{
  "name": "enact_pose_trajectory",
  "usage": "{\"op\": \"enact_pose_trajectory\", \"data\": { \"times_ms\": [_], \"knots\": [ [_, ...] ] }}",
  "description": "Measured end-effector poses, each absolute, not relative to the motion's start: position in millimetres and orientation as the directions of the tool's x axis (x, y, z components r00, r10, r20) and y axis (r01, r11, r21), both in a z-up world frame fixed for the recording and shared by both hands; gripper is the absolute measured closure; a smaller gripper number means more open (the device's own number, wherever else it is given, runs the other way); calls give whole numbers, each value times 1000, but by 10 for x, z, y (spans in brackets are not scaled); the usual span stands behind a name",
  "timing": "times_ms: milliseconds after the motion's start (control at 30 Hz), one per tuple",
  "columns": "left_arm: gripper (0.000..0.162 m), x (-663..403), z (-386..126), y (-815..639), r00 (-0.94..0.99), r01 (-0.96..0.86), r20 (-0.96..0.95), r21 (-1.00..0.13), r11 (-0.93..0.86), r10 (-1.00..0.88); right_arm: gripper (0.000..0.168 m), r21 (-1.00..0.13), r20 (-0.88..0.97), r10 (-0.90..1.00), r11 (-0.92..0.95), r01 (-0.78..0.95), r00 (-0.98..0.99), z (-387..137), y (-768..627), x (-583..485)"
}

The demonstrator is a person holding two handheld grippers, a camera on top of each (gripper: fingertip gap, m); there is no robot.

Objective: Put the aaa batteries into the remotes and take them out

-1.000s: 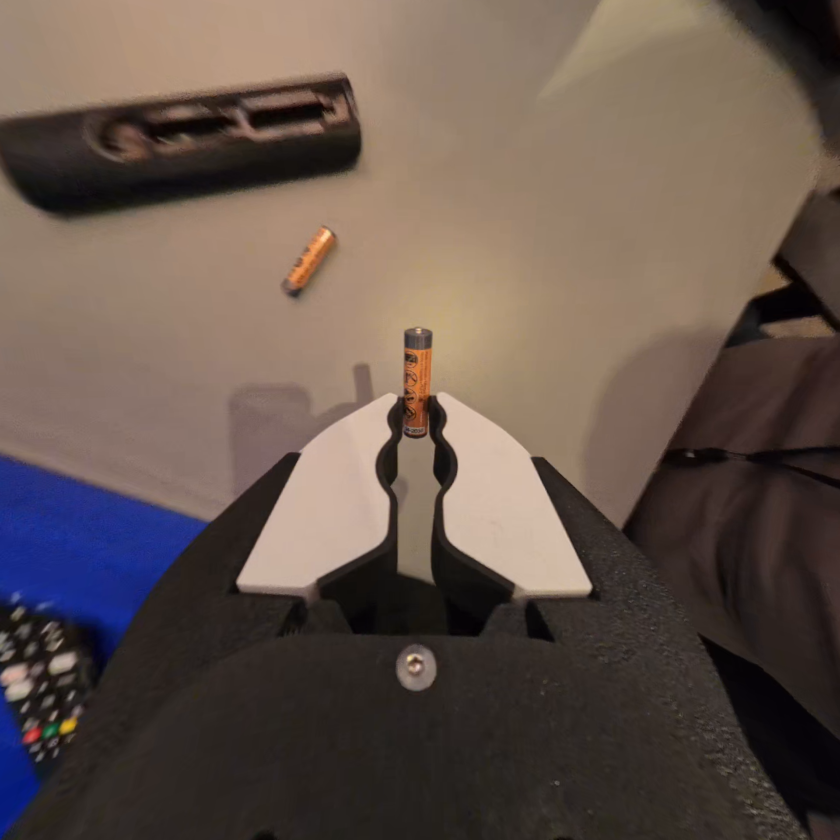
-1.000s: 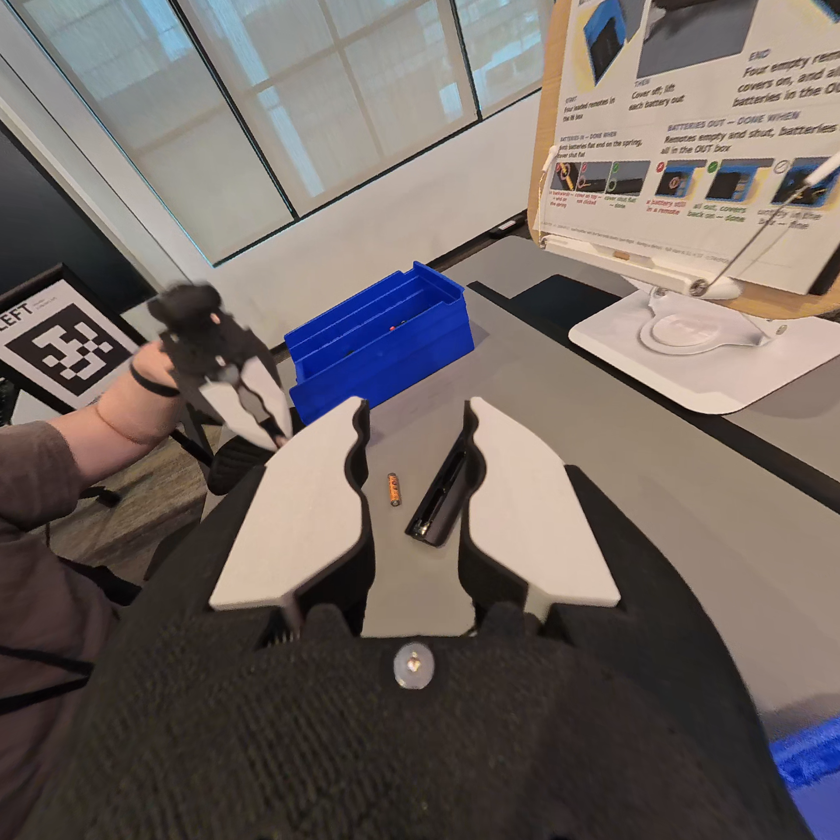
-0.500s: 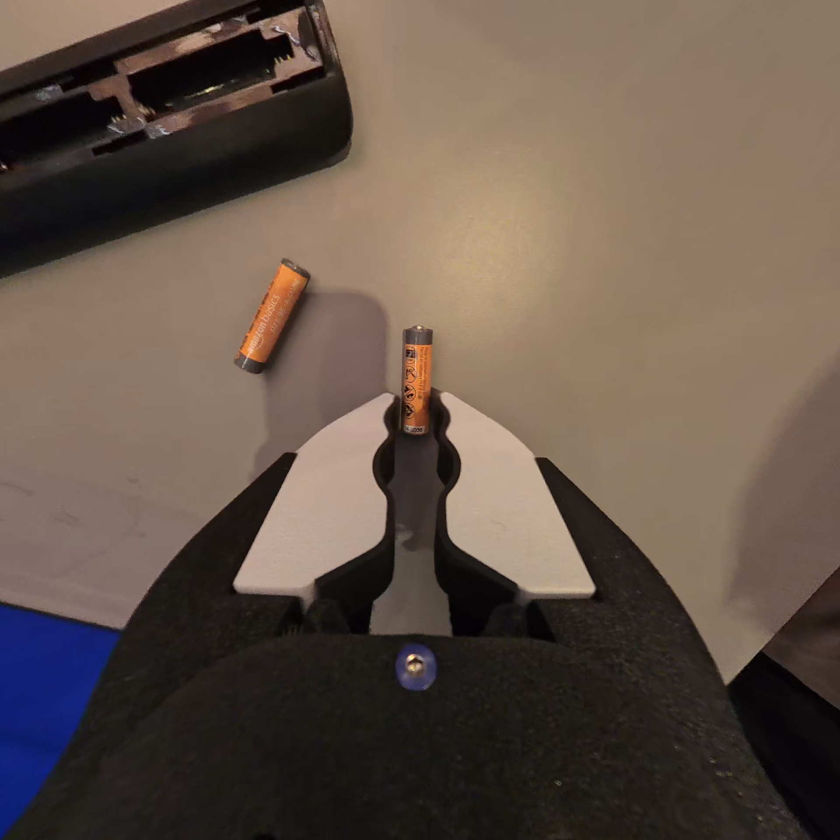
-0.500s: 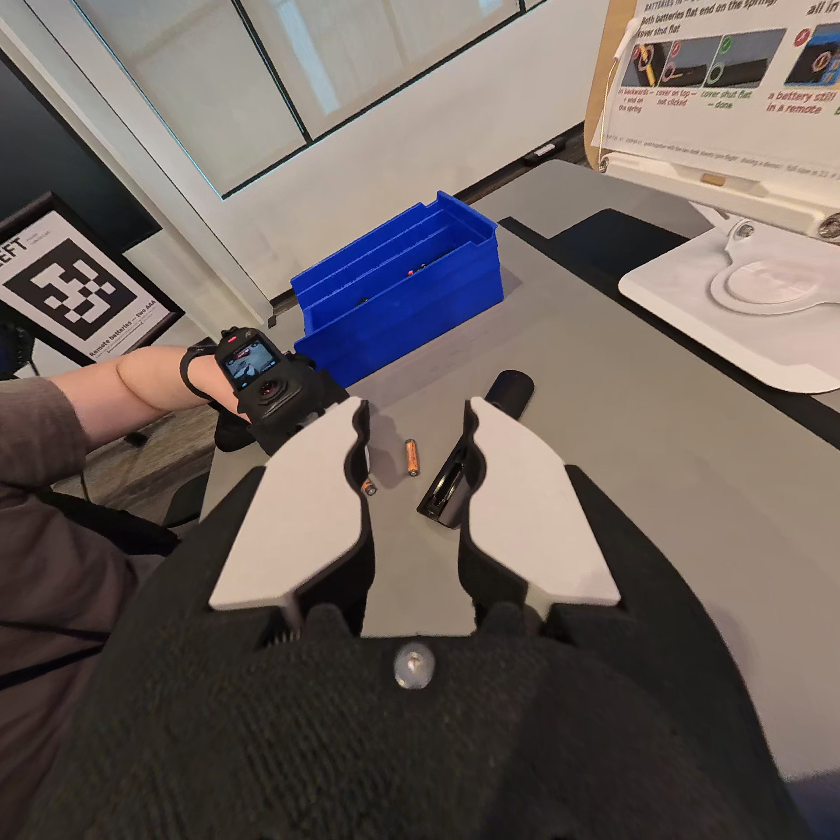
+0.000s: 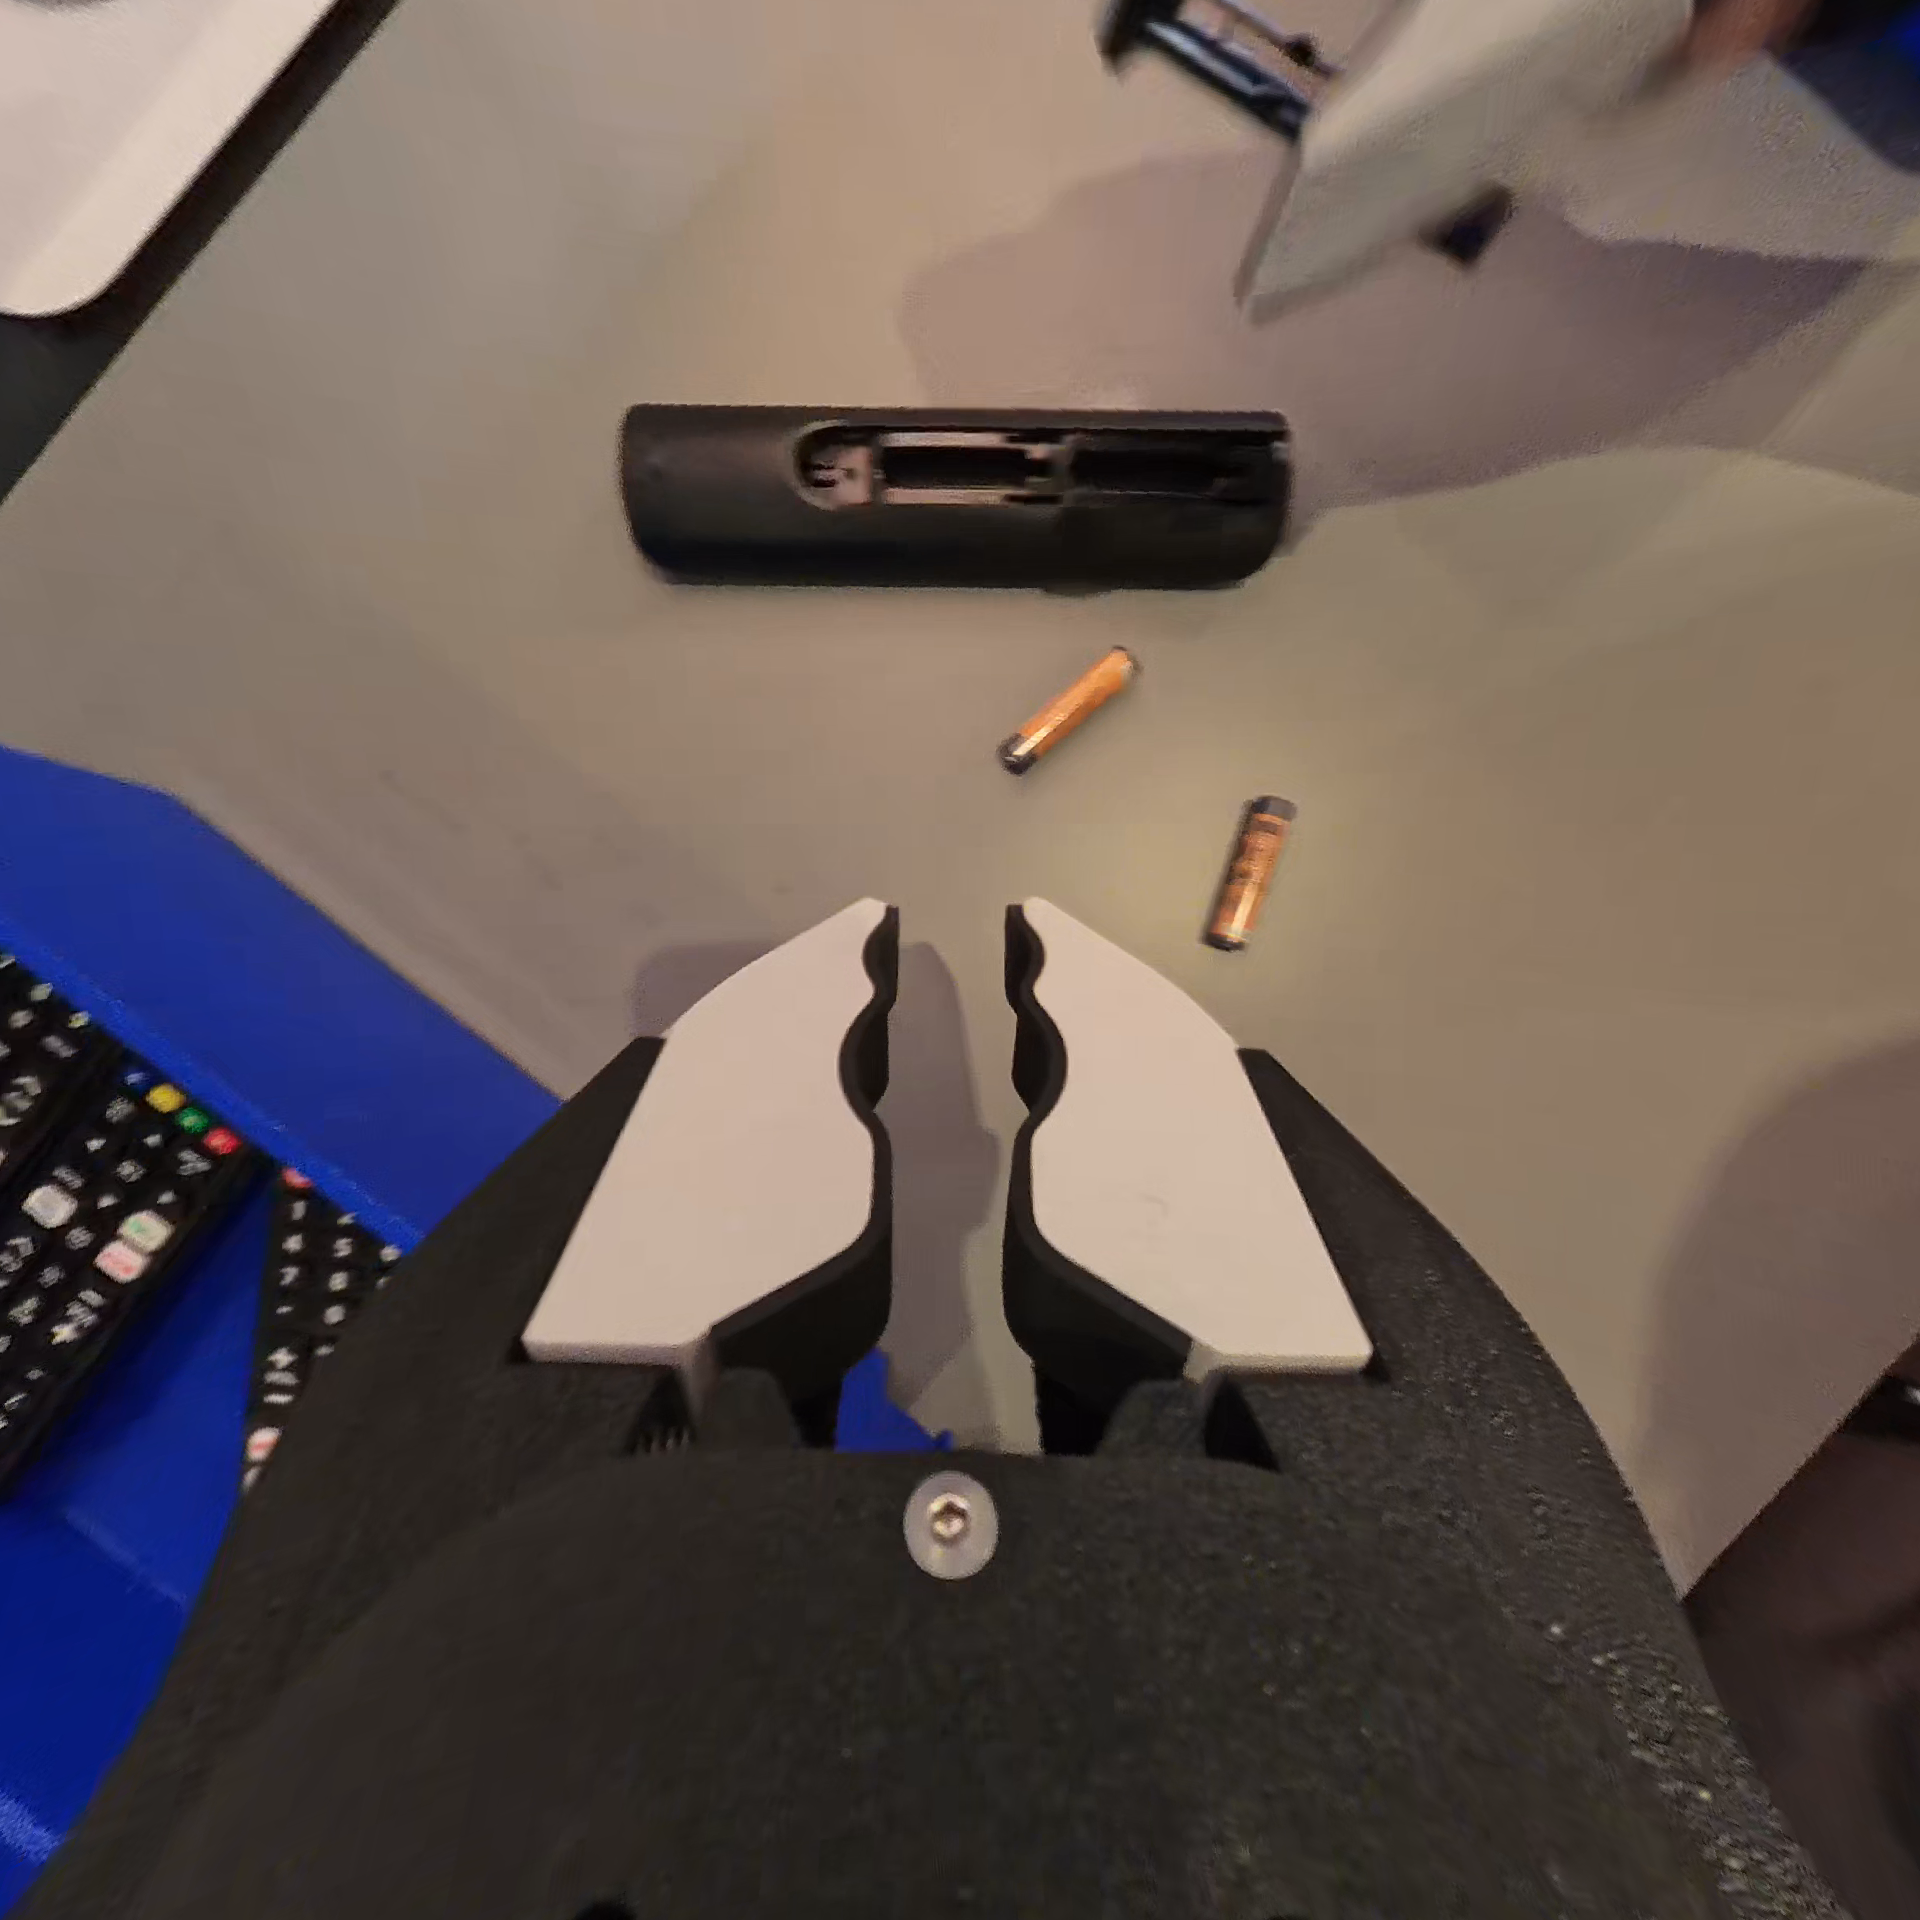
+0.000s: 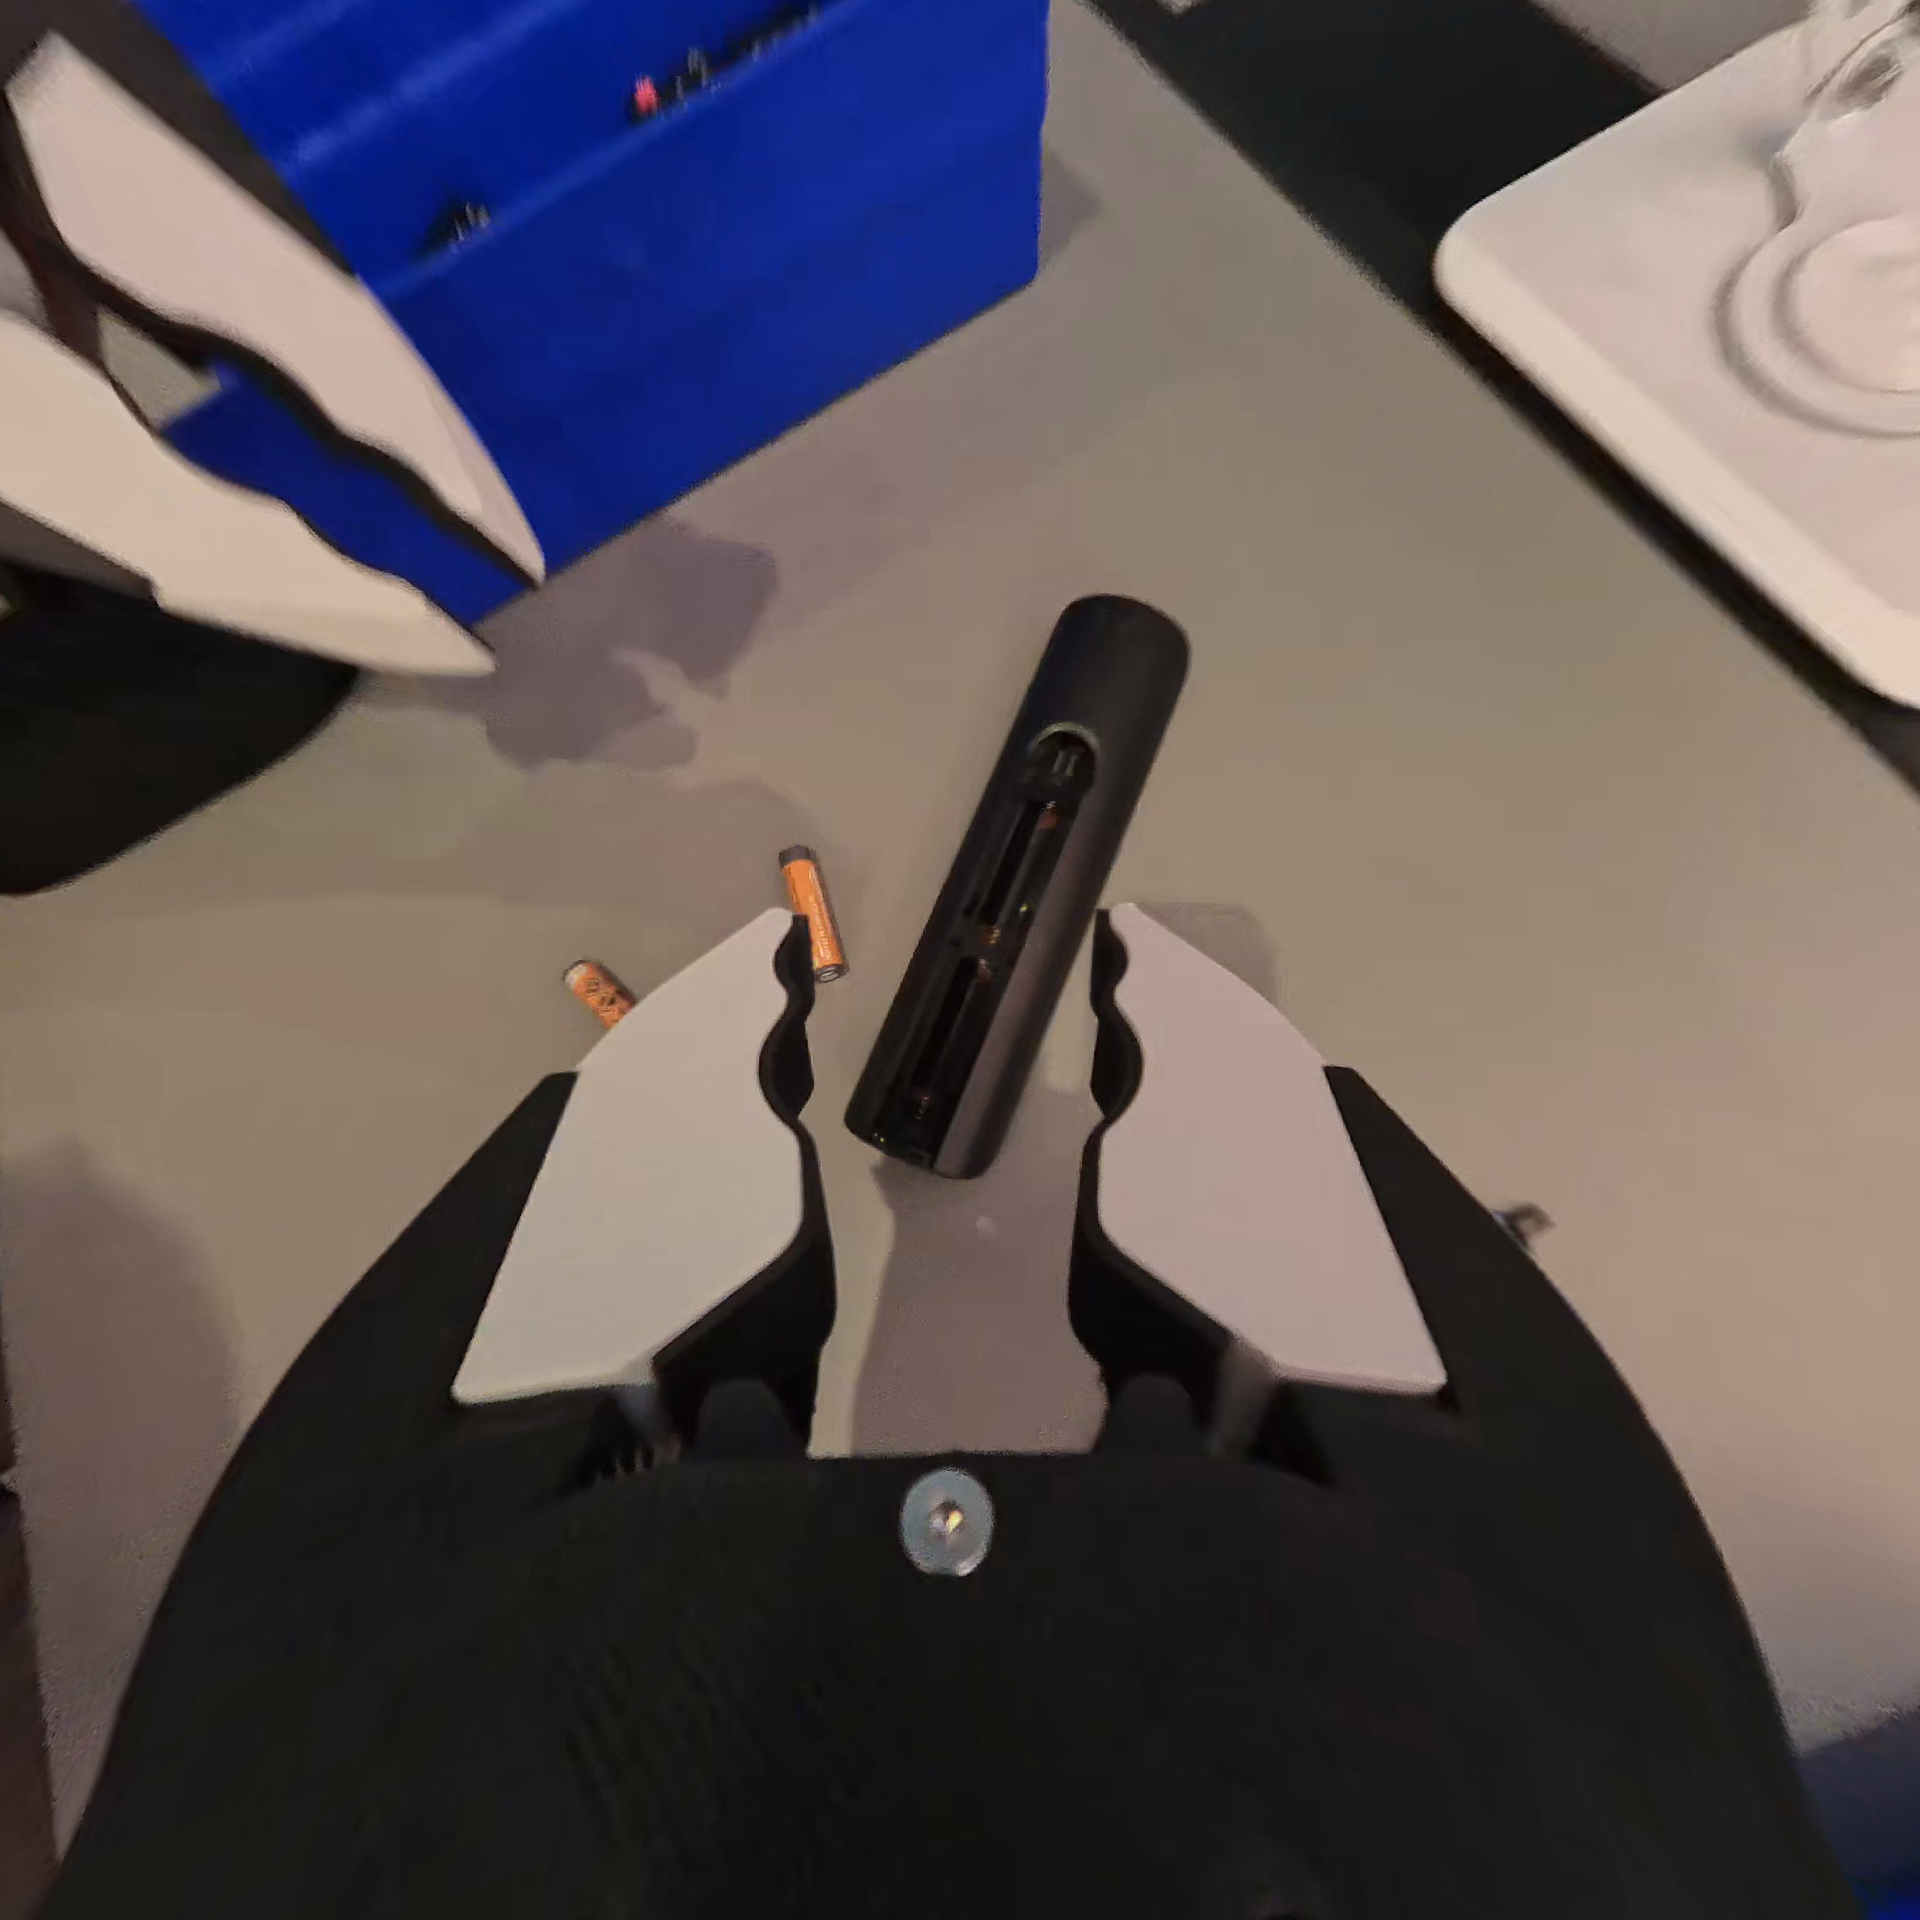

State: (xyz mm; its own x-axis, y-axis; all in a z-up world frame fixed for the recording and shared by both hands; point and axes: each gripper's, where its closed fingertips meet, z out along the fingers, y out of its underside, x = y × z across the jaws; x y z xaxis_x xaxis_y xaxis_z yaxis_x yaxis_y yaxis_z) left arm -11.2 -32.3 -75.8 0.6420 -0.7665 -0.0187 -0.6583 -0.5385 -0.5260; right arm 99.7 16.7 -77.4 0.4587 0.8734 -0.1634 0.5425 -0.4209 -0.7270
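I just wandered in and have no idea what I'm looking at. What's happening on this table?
A person holds a two-finger gripper in each hand and works with batteries and a remote. The black remote lies on the grey table with its battery compartment open and apparently empty. Two orange batteries lie loose beside it. The left gripper is open and holds nothing. The right gripper is open too, above the remote's near end.

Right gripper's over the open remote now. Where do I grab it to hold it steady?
Grip the remote across its narrow width near the closer end, coming from above with the right gripper. It lies flat, compartment up; its long sides run roughly along the fingers, so little twist is needed.
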Motion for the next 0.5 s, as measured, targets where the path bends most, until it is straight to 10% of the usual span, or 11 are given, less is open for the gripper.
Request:
{"op": "enact_pose_trajectory", "data": {
  "times_ms": [500],
  "knots": [
    [124, 130, -1132, 915, 649, -599, 291, -375, -708, -703, 116, -580, -152, 860, -477, 661, 487, -1559, 128, 951]
  ]
}}
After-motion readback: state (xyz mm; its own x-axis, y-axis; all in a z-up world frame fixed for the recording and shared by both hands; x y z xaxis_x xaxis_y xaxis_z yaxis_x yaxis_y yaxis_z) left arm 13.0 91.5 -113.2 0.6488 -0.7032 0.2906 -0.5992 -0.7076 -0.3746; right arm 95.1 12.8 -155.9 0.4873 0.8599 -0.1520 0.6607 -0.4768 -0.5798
